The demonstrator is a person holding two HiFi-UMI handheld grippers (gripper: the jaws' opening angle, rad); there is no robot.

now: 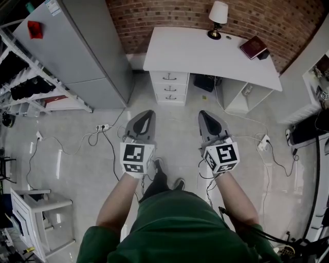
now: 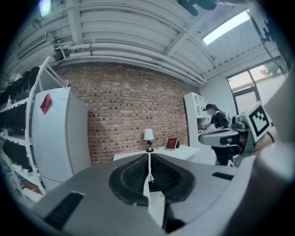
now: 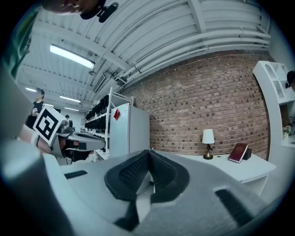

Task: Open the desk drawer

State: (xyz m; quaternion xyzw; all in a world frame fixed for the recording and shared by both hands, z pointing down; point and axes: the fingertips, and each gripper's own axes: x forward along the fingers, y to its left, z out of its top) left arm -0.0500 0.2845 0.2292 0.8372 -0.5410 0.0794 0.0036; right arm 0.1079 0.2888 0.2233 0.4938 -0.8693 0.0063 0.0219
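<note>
1. Fridge (image 1: 77, 46): tall, grey, door shut, contents unseen. It stands left of the desk against the brick wall.
2. Desk (image 1: 190, 51): white, against the same wall, well ahead of both grippers. Its right end is cut off behind a white unit.
3. Rack (image 1: 25, 72): open white shelves left of the fridge, holding rows of dark items, possibly shoes; too small to tell.
4. Drawers (image 1: 169, 87): a stack of three under the desk's left end, each with a dark handle. All are closed, so nothing inside shows.
5. Box (image 1: 205, 82): dark, in the open knee space beside the drawers, partly hidden by the desktop.
6. Left gripper (image 1: 149, 112): jaws pressed together, nothing between them, held above the floor and aimed at the desk.
7. Right gripper (image 1: 203, 113): jaws likewise closed and empty, beside the left one.
8. Lamp (image 1: 218, 15): white shade, dark base, on the desk's rear edge.
9. Book (image 1: 253, 47): red, on the desk right of the lamp; its cover print is unreadable.
10. Sticker (image 1: 35, 29): red, on the fridge; its writing is illegible.
</note>
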